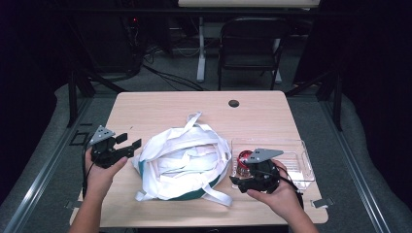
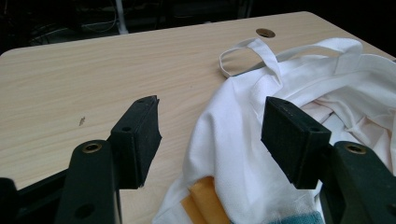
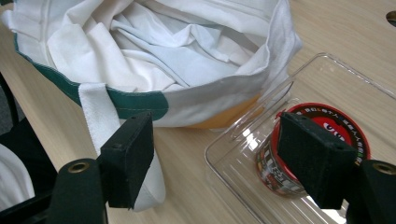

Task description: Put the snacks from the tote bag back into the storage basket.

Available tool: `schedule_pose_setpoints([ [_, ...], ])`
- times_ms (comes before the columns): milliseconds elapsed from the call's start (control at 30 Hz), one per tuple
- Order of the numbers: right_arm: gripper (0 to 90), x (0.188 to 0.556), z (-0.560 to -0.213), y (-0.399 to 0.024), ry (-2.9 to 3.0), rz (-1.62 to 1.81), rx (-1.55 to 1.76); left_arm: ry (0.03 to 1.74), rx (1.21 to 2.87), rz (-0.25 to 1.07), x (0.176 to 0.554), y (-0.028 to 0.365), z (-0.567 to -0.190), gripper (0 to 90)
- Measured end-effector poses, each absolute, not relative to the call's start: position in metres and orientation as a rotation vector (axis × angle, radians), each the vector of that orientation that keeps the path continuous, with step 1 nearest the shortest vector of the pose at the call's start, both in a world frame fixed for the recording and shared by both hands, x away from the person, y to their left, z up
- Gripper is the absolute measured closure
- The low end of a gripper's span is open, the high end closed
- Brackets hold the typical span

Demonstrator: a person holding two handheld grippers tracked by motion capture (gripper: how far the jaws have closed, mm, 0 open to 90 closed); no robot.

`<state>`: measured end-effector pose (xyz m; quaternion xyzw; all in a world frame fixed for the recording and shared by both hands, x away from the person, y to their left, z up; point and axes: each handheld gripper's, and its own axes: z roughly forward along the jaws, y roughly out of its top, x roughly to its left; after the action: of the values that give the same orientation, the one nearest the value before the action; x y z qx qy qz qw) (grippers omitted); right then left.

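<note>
Hovering R gripper (image 1: 243, 180) w/ jaws spread, empty, at near-left corner of clear tray (image 1: 305, 160); red-lidded can (image 3: 322, 144) inside tray, just ahead, prob upright. L gripper (image 1: 127, 144) also agape, beside white bag (image 1: 182, 158). R hand nearer can.

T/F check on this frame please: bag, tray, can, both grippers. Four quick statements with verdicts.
1. The left gripper is open, holding nothing. True.
2. The red-lidded can stands on bare table outside the clear plastic tray. False: it stands inside the tray.
3. The white tote bag lies between the two grippers. True.
4. The right gripper is shut on the bag's strap. False: its jaws are apart, gripping nothing.
</note>
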<state>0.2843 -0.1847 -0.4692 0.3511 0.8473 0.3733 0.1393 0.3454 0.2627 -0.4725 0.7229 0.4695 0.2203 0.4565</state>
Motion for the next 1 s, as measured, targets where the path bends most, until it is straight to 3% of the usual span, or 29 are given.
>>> schedule_pose_setpoints([
  [1000, 29.2, 0.270, -0.500, -0.186, 2.359, 1.184, 0.975, 1.148, 1.789, 0.546, 0.346, 0.260, -0.474, 37.2],
])
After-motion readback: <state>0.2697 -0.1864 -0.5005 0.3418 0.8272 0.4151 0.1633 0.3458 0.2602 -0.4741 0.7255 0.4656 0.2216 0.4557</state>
